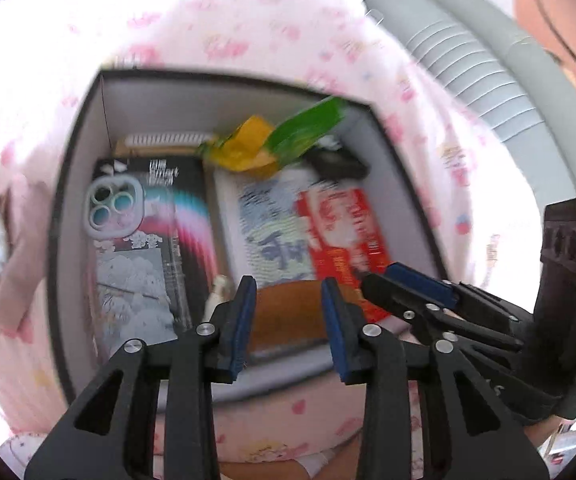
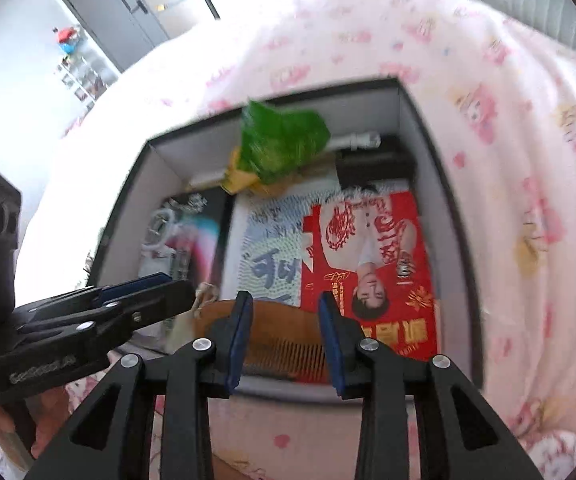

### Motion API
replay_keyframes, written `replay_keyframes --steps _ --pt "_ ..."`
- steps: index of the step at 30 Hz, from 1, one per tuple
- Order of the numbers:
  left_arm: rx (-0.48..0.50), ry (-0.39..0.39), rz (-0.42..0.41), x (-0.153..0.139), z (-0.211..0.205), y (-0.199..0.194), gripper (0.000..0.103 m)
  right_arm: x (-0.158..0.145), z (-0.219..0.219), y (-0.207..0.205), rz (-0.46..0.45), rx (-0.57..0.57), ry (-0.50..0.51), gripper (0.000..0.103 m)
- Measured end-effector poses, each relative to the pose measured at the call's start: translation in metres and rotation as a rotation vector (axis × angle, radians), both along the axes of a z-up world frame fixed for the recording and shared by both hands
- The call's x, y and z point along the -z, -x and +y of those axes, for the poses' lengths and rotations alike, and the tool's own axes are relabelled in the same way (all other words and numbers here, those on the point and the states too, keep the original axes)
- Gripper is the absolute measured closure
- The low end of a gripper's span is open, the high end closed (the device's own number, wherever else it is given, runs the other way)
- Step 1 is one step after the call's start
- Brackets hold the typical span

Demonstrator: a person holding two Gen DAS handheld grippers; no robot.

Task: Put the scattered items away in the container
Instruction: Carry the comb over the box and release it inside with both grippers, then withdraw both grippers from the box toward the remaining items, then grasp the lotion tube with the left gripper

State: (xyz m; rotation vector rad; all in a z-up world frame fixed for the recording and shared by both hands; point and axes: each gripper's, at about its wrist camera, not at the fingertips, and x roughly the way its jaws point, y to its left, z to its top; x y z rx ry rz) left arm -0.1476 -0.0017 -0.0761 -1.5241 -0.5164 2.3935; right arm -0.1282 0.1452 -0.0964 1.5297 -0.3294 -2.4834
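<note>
Only our right view shows the door (image 2: 116, 12). Over the box (image 1: 76, 200), left gripper (image 1: 289, 320) and right gripper (image 2: 286, 324) jaws stand apart, empty, above the comb (image 2: 284, 340).

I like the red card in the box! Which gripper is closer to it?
Right. The right gripper hangs over the box's near edge beside the red card. The left gripper sits further toward the phone-case package.
</note>
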Motion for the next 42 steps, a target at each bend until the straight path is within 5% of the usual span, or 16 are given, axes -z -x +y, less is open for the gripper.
replay_keyframes --steps 9,22,35,42 --pt "0.018 0.044 0.123 -0.046 0.017 -0.06 0.064 -0.051 -0.007 -0.063 0.095 0.025 -0.032 0.071" --pt "-0.059 0.038 0.112 -0.05 -0.019 -0.129 0.064 -0.058 -0.058 -0.119 0.122 -0.082 -0.052 0.073" --pt "-0.384 0.027 0.085 -0.031 -0.164 -0.18 0.063 -0.036 -0.205 -0.082 0.077 -0.387 0.062 0.076" --pt "-0.56 -0.019 0.009 0.022 -0.264 -0.167 0.062 0.004 -0.278 -0.024 -0.034 -0.447 0.119 0.076"
